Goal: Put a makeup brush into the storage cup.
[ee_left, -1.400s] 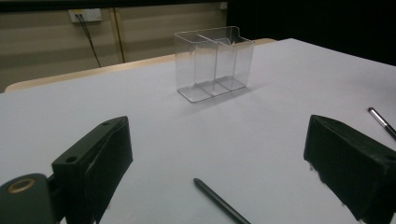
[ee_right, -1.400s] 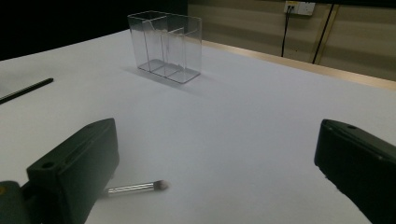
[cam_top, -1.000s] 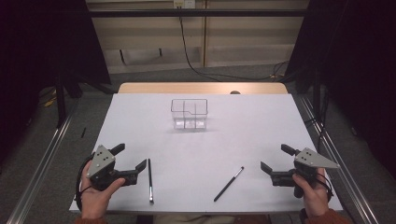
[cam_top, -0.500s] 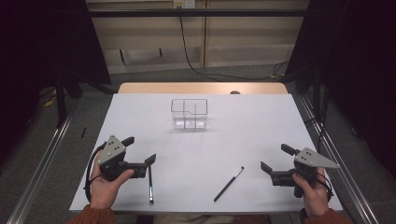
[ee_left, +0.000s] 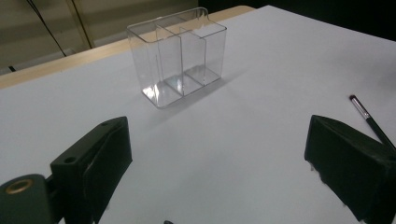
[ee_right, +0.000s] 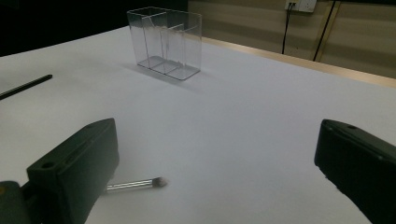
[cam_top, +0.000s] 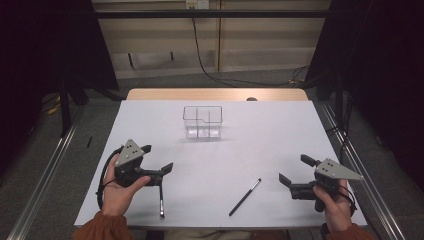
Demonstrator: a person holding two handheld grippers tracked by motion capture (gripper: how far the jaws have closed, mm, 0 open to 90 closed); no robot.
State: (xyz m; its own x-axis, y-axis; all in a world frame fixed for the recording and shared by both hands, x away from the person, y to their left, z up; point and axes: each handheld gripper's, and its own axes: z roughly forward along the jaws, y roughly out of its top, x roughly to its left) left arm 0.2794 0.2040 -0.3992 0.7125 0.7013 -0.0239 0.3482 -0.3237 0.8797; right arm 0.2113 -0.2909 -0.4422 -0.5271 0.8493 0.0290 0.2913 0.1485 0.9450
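Note:
A clear divided container (cam_top: 202, 121) stands at the middle back of the white table; it also shows in the left gripper view (ee_left: 177, 56) and the right gripper view (ee_right: 166, 42). Two thin dark brushes lie near the front: one (cam_top: 161, 201) just below my left gripper (cam_top: 156, 158), the other (cam_top: 245, 196) left of my right gripper (cam_top: 296, 170). Both grippers are open and hold nothing. In the right gripper view, the nearer brush's tip (ee_right: 135, 185) pokes out from behind the left jaw of my right gripper (ee_right: 219, 172). A brush (ee_left: 371, 122) runs behind the right jaw of my left gripper (ee_left: 215, 172).
The white table (cam_top: 250, 135) ends in a wooden strip (cam_top: 215, 94) at the back. Metal rails (cam_top: 45, 175) run along both sides on the floor. A second brush (ee_right: 25, 86) lies far left in the right gripper view.
My left gripper has lifted and moved forward and to the right, turning toward the container. The right gripper, brushes and container have stayed put.

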